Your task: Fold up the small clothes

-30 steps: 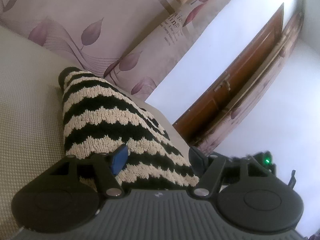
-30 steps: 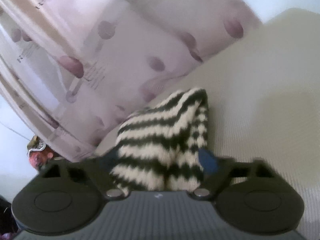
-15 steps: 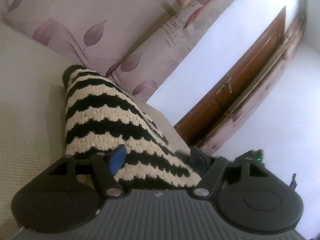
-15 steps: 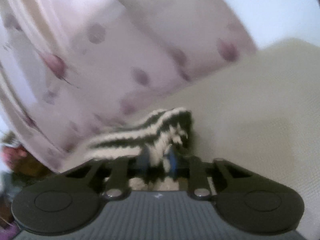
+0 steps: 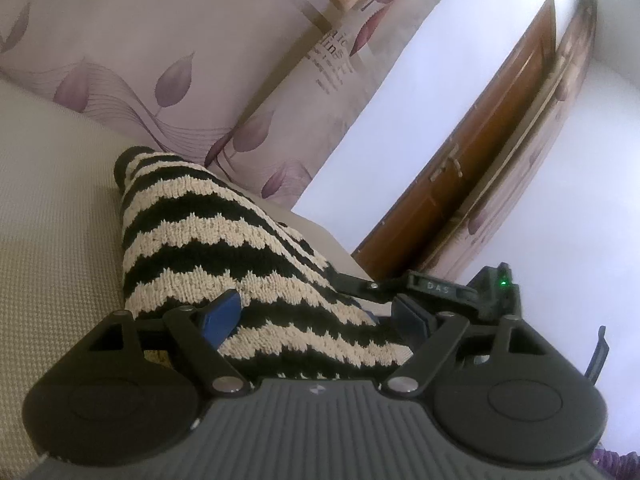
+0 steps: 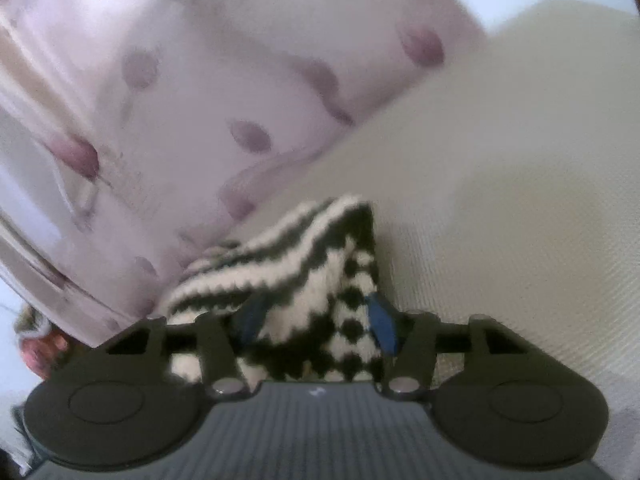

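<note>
A black and cream zigzag-striped knitted garment (image 5: 224, 248) lies on a cream textured surface (image 5: 52, 216). My left gripper (image 5: 316, 316) is open with the near edge of the knit lying between its blue-padded fingers. The right gripper's body (image 5: 448, 288) shows just beyond the knit at the right. In the right wrist view, which is blurred, the same knit (image 6: 304, 264) is bunched and raised. My right gripper (image 6: 316, 320) has its jaws apart with the knit's edge between them.
A curtain with purple leaf print (image 5: 168, 64) hangs behind the surface and also fills the right wrist view (image 6: 180, 100). A brown wooden door (image 5: 472, 184) and white wall (image 5: 560, 216) stand to the right.
The right gripper closed on the knit half a second ago and has now opened again. It moved in close beside the left gripper. The left gripper stayed open and nearly still.
</note>
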`<move>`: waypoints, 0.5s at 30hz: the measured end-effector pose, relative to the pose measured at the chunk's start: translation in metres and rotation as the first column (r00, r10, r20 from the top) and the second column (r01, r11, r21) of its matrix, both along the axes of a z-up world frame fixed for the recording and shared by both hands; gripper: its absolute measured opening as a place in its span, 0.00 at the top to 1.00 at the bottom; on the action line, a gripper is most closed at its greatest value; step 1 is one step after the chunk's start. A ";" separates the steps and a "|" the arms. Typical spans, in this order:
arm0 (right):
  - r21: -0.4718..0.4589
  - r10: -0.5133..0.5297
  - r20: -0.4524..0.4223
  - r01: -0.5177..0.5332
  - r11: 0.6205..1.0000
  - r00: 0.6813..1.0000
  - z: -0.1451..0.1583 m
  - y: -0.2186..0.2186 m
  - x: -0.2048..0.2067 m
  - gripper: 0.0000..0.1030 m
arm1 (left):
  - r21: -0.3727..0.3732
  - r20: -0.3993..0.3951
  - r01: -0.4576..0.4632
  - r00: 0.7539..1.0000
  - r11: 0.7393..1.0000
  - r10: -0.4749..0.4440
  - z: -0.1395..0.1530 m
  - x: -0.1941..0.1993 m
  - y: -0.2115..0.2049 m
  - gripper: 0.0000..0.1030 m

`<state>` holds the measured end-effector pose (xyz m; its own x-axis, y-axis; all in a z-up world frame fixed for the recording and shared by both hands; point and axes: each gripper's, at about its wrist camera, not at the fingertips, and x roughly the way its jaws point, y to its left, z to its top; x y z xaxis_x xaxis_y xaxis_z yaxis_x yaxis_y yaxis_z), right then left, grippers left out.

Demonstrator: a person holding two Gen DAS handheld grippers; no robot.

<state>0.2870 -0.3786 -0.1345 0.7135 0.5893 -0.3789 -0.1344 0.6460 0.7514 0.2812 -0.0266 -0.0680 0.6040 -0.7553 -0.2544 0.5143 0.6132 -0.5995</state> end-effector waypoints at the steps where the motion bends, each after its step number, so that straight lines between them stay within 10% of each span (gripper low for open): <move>1: -0.023 0.015 0.037 -0.014 1.000 0.999 0.004 0.009 -0.001 0.65 | 0.000 0.008 -0.013 1.000 1.000 0.013 0.000 -0.002 0.001 0.20; 7: -0.177 0.043 0.275 0.007 0.984 0.961 0.055 0.039 -0.028 0.78 | -0.019 0.001 -0.037 0.999 0.999 0.037 0.005 -0.005 0.007 0.09; 15: -0.026 -0.041 0.052 0.043 0.999 0.998 -0.006 -0.006 -0.014 0.85 | -0.012 0.006 -0.033 0.999 0.999 0.033 0.004 -0.006 0.000 0.07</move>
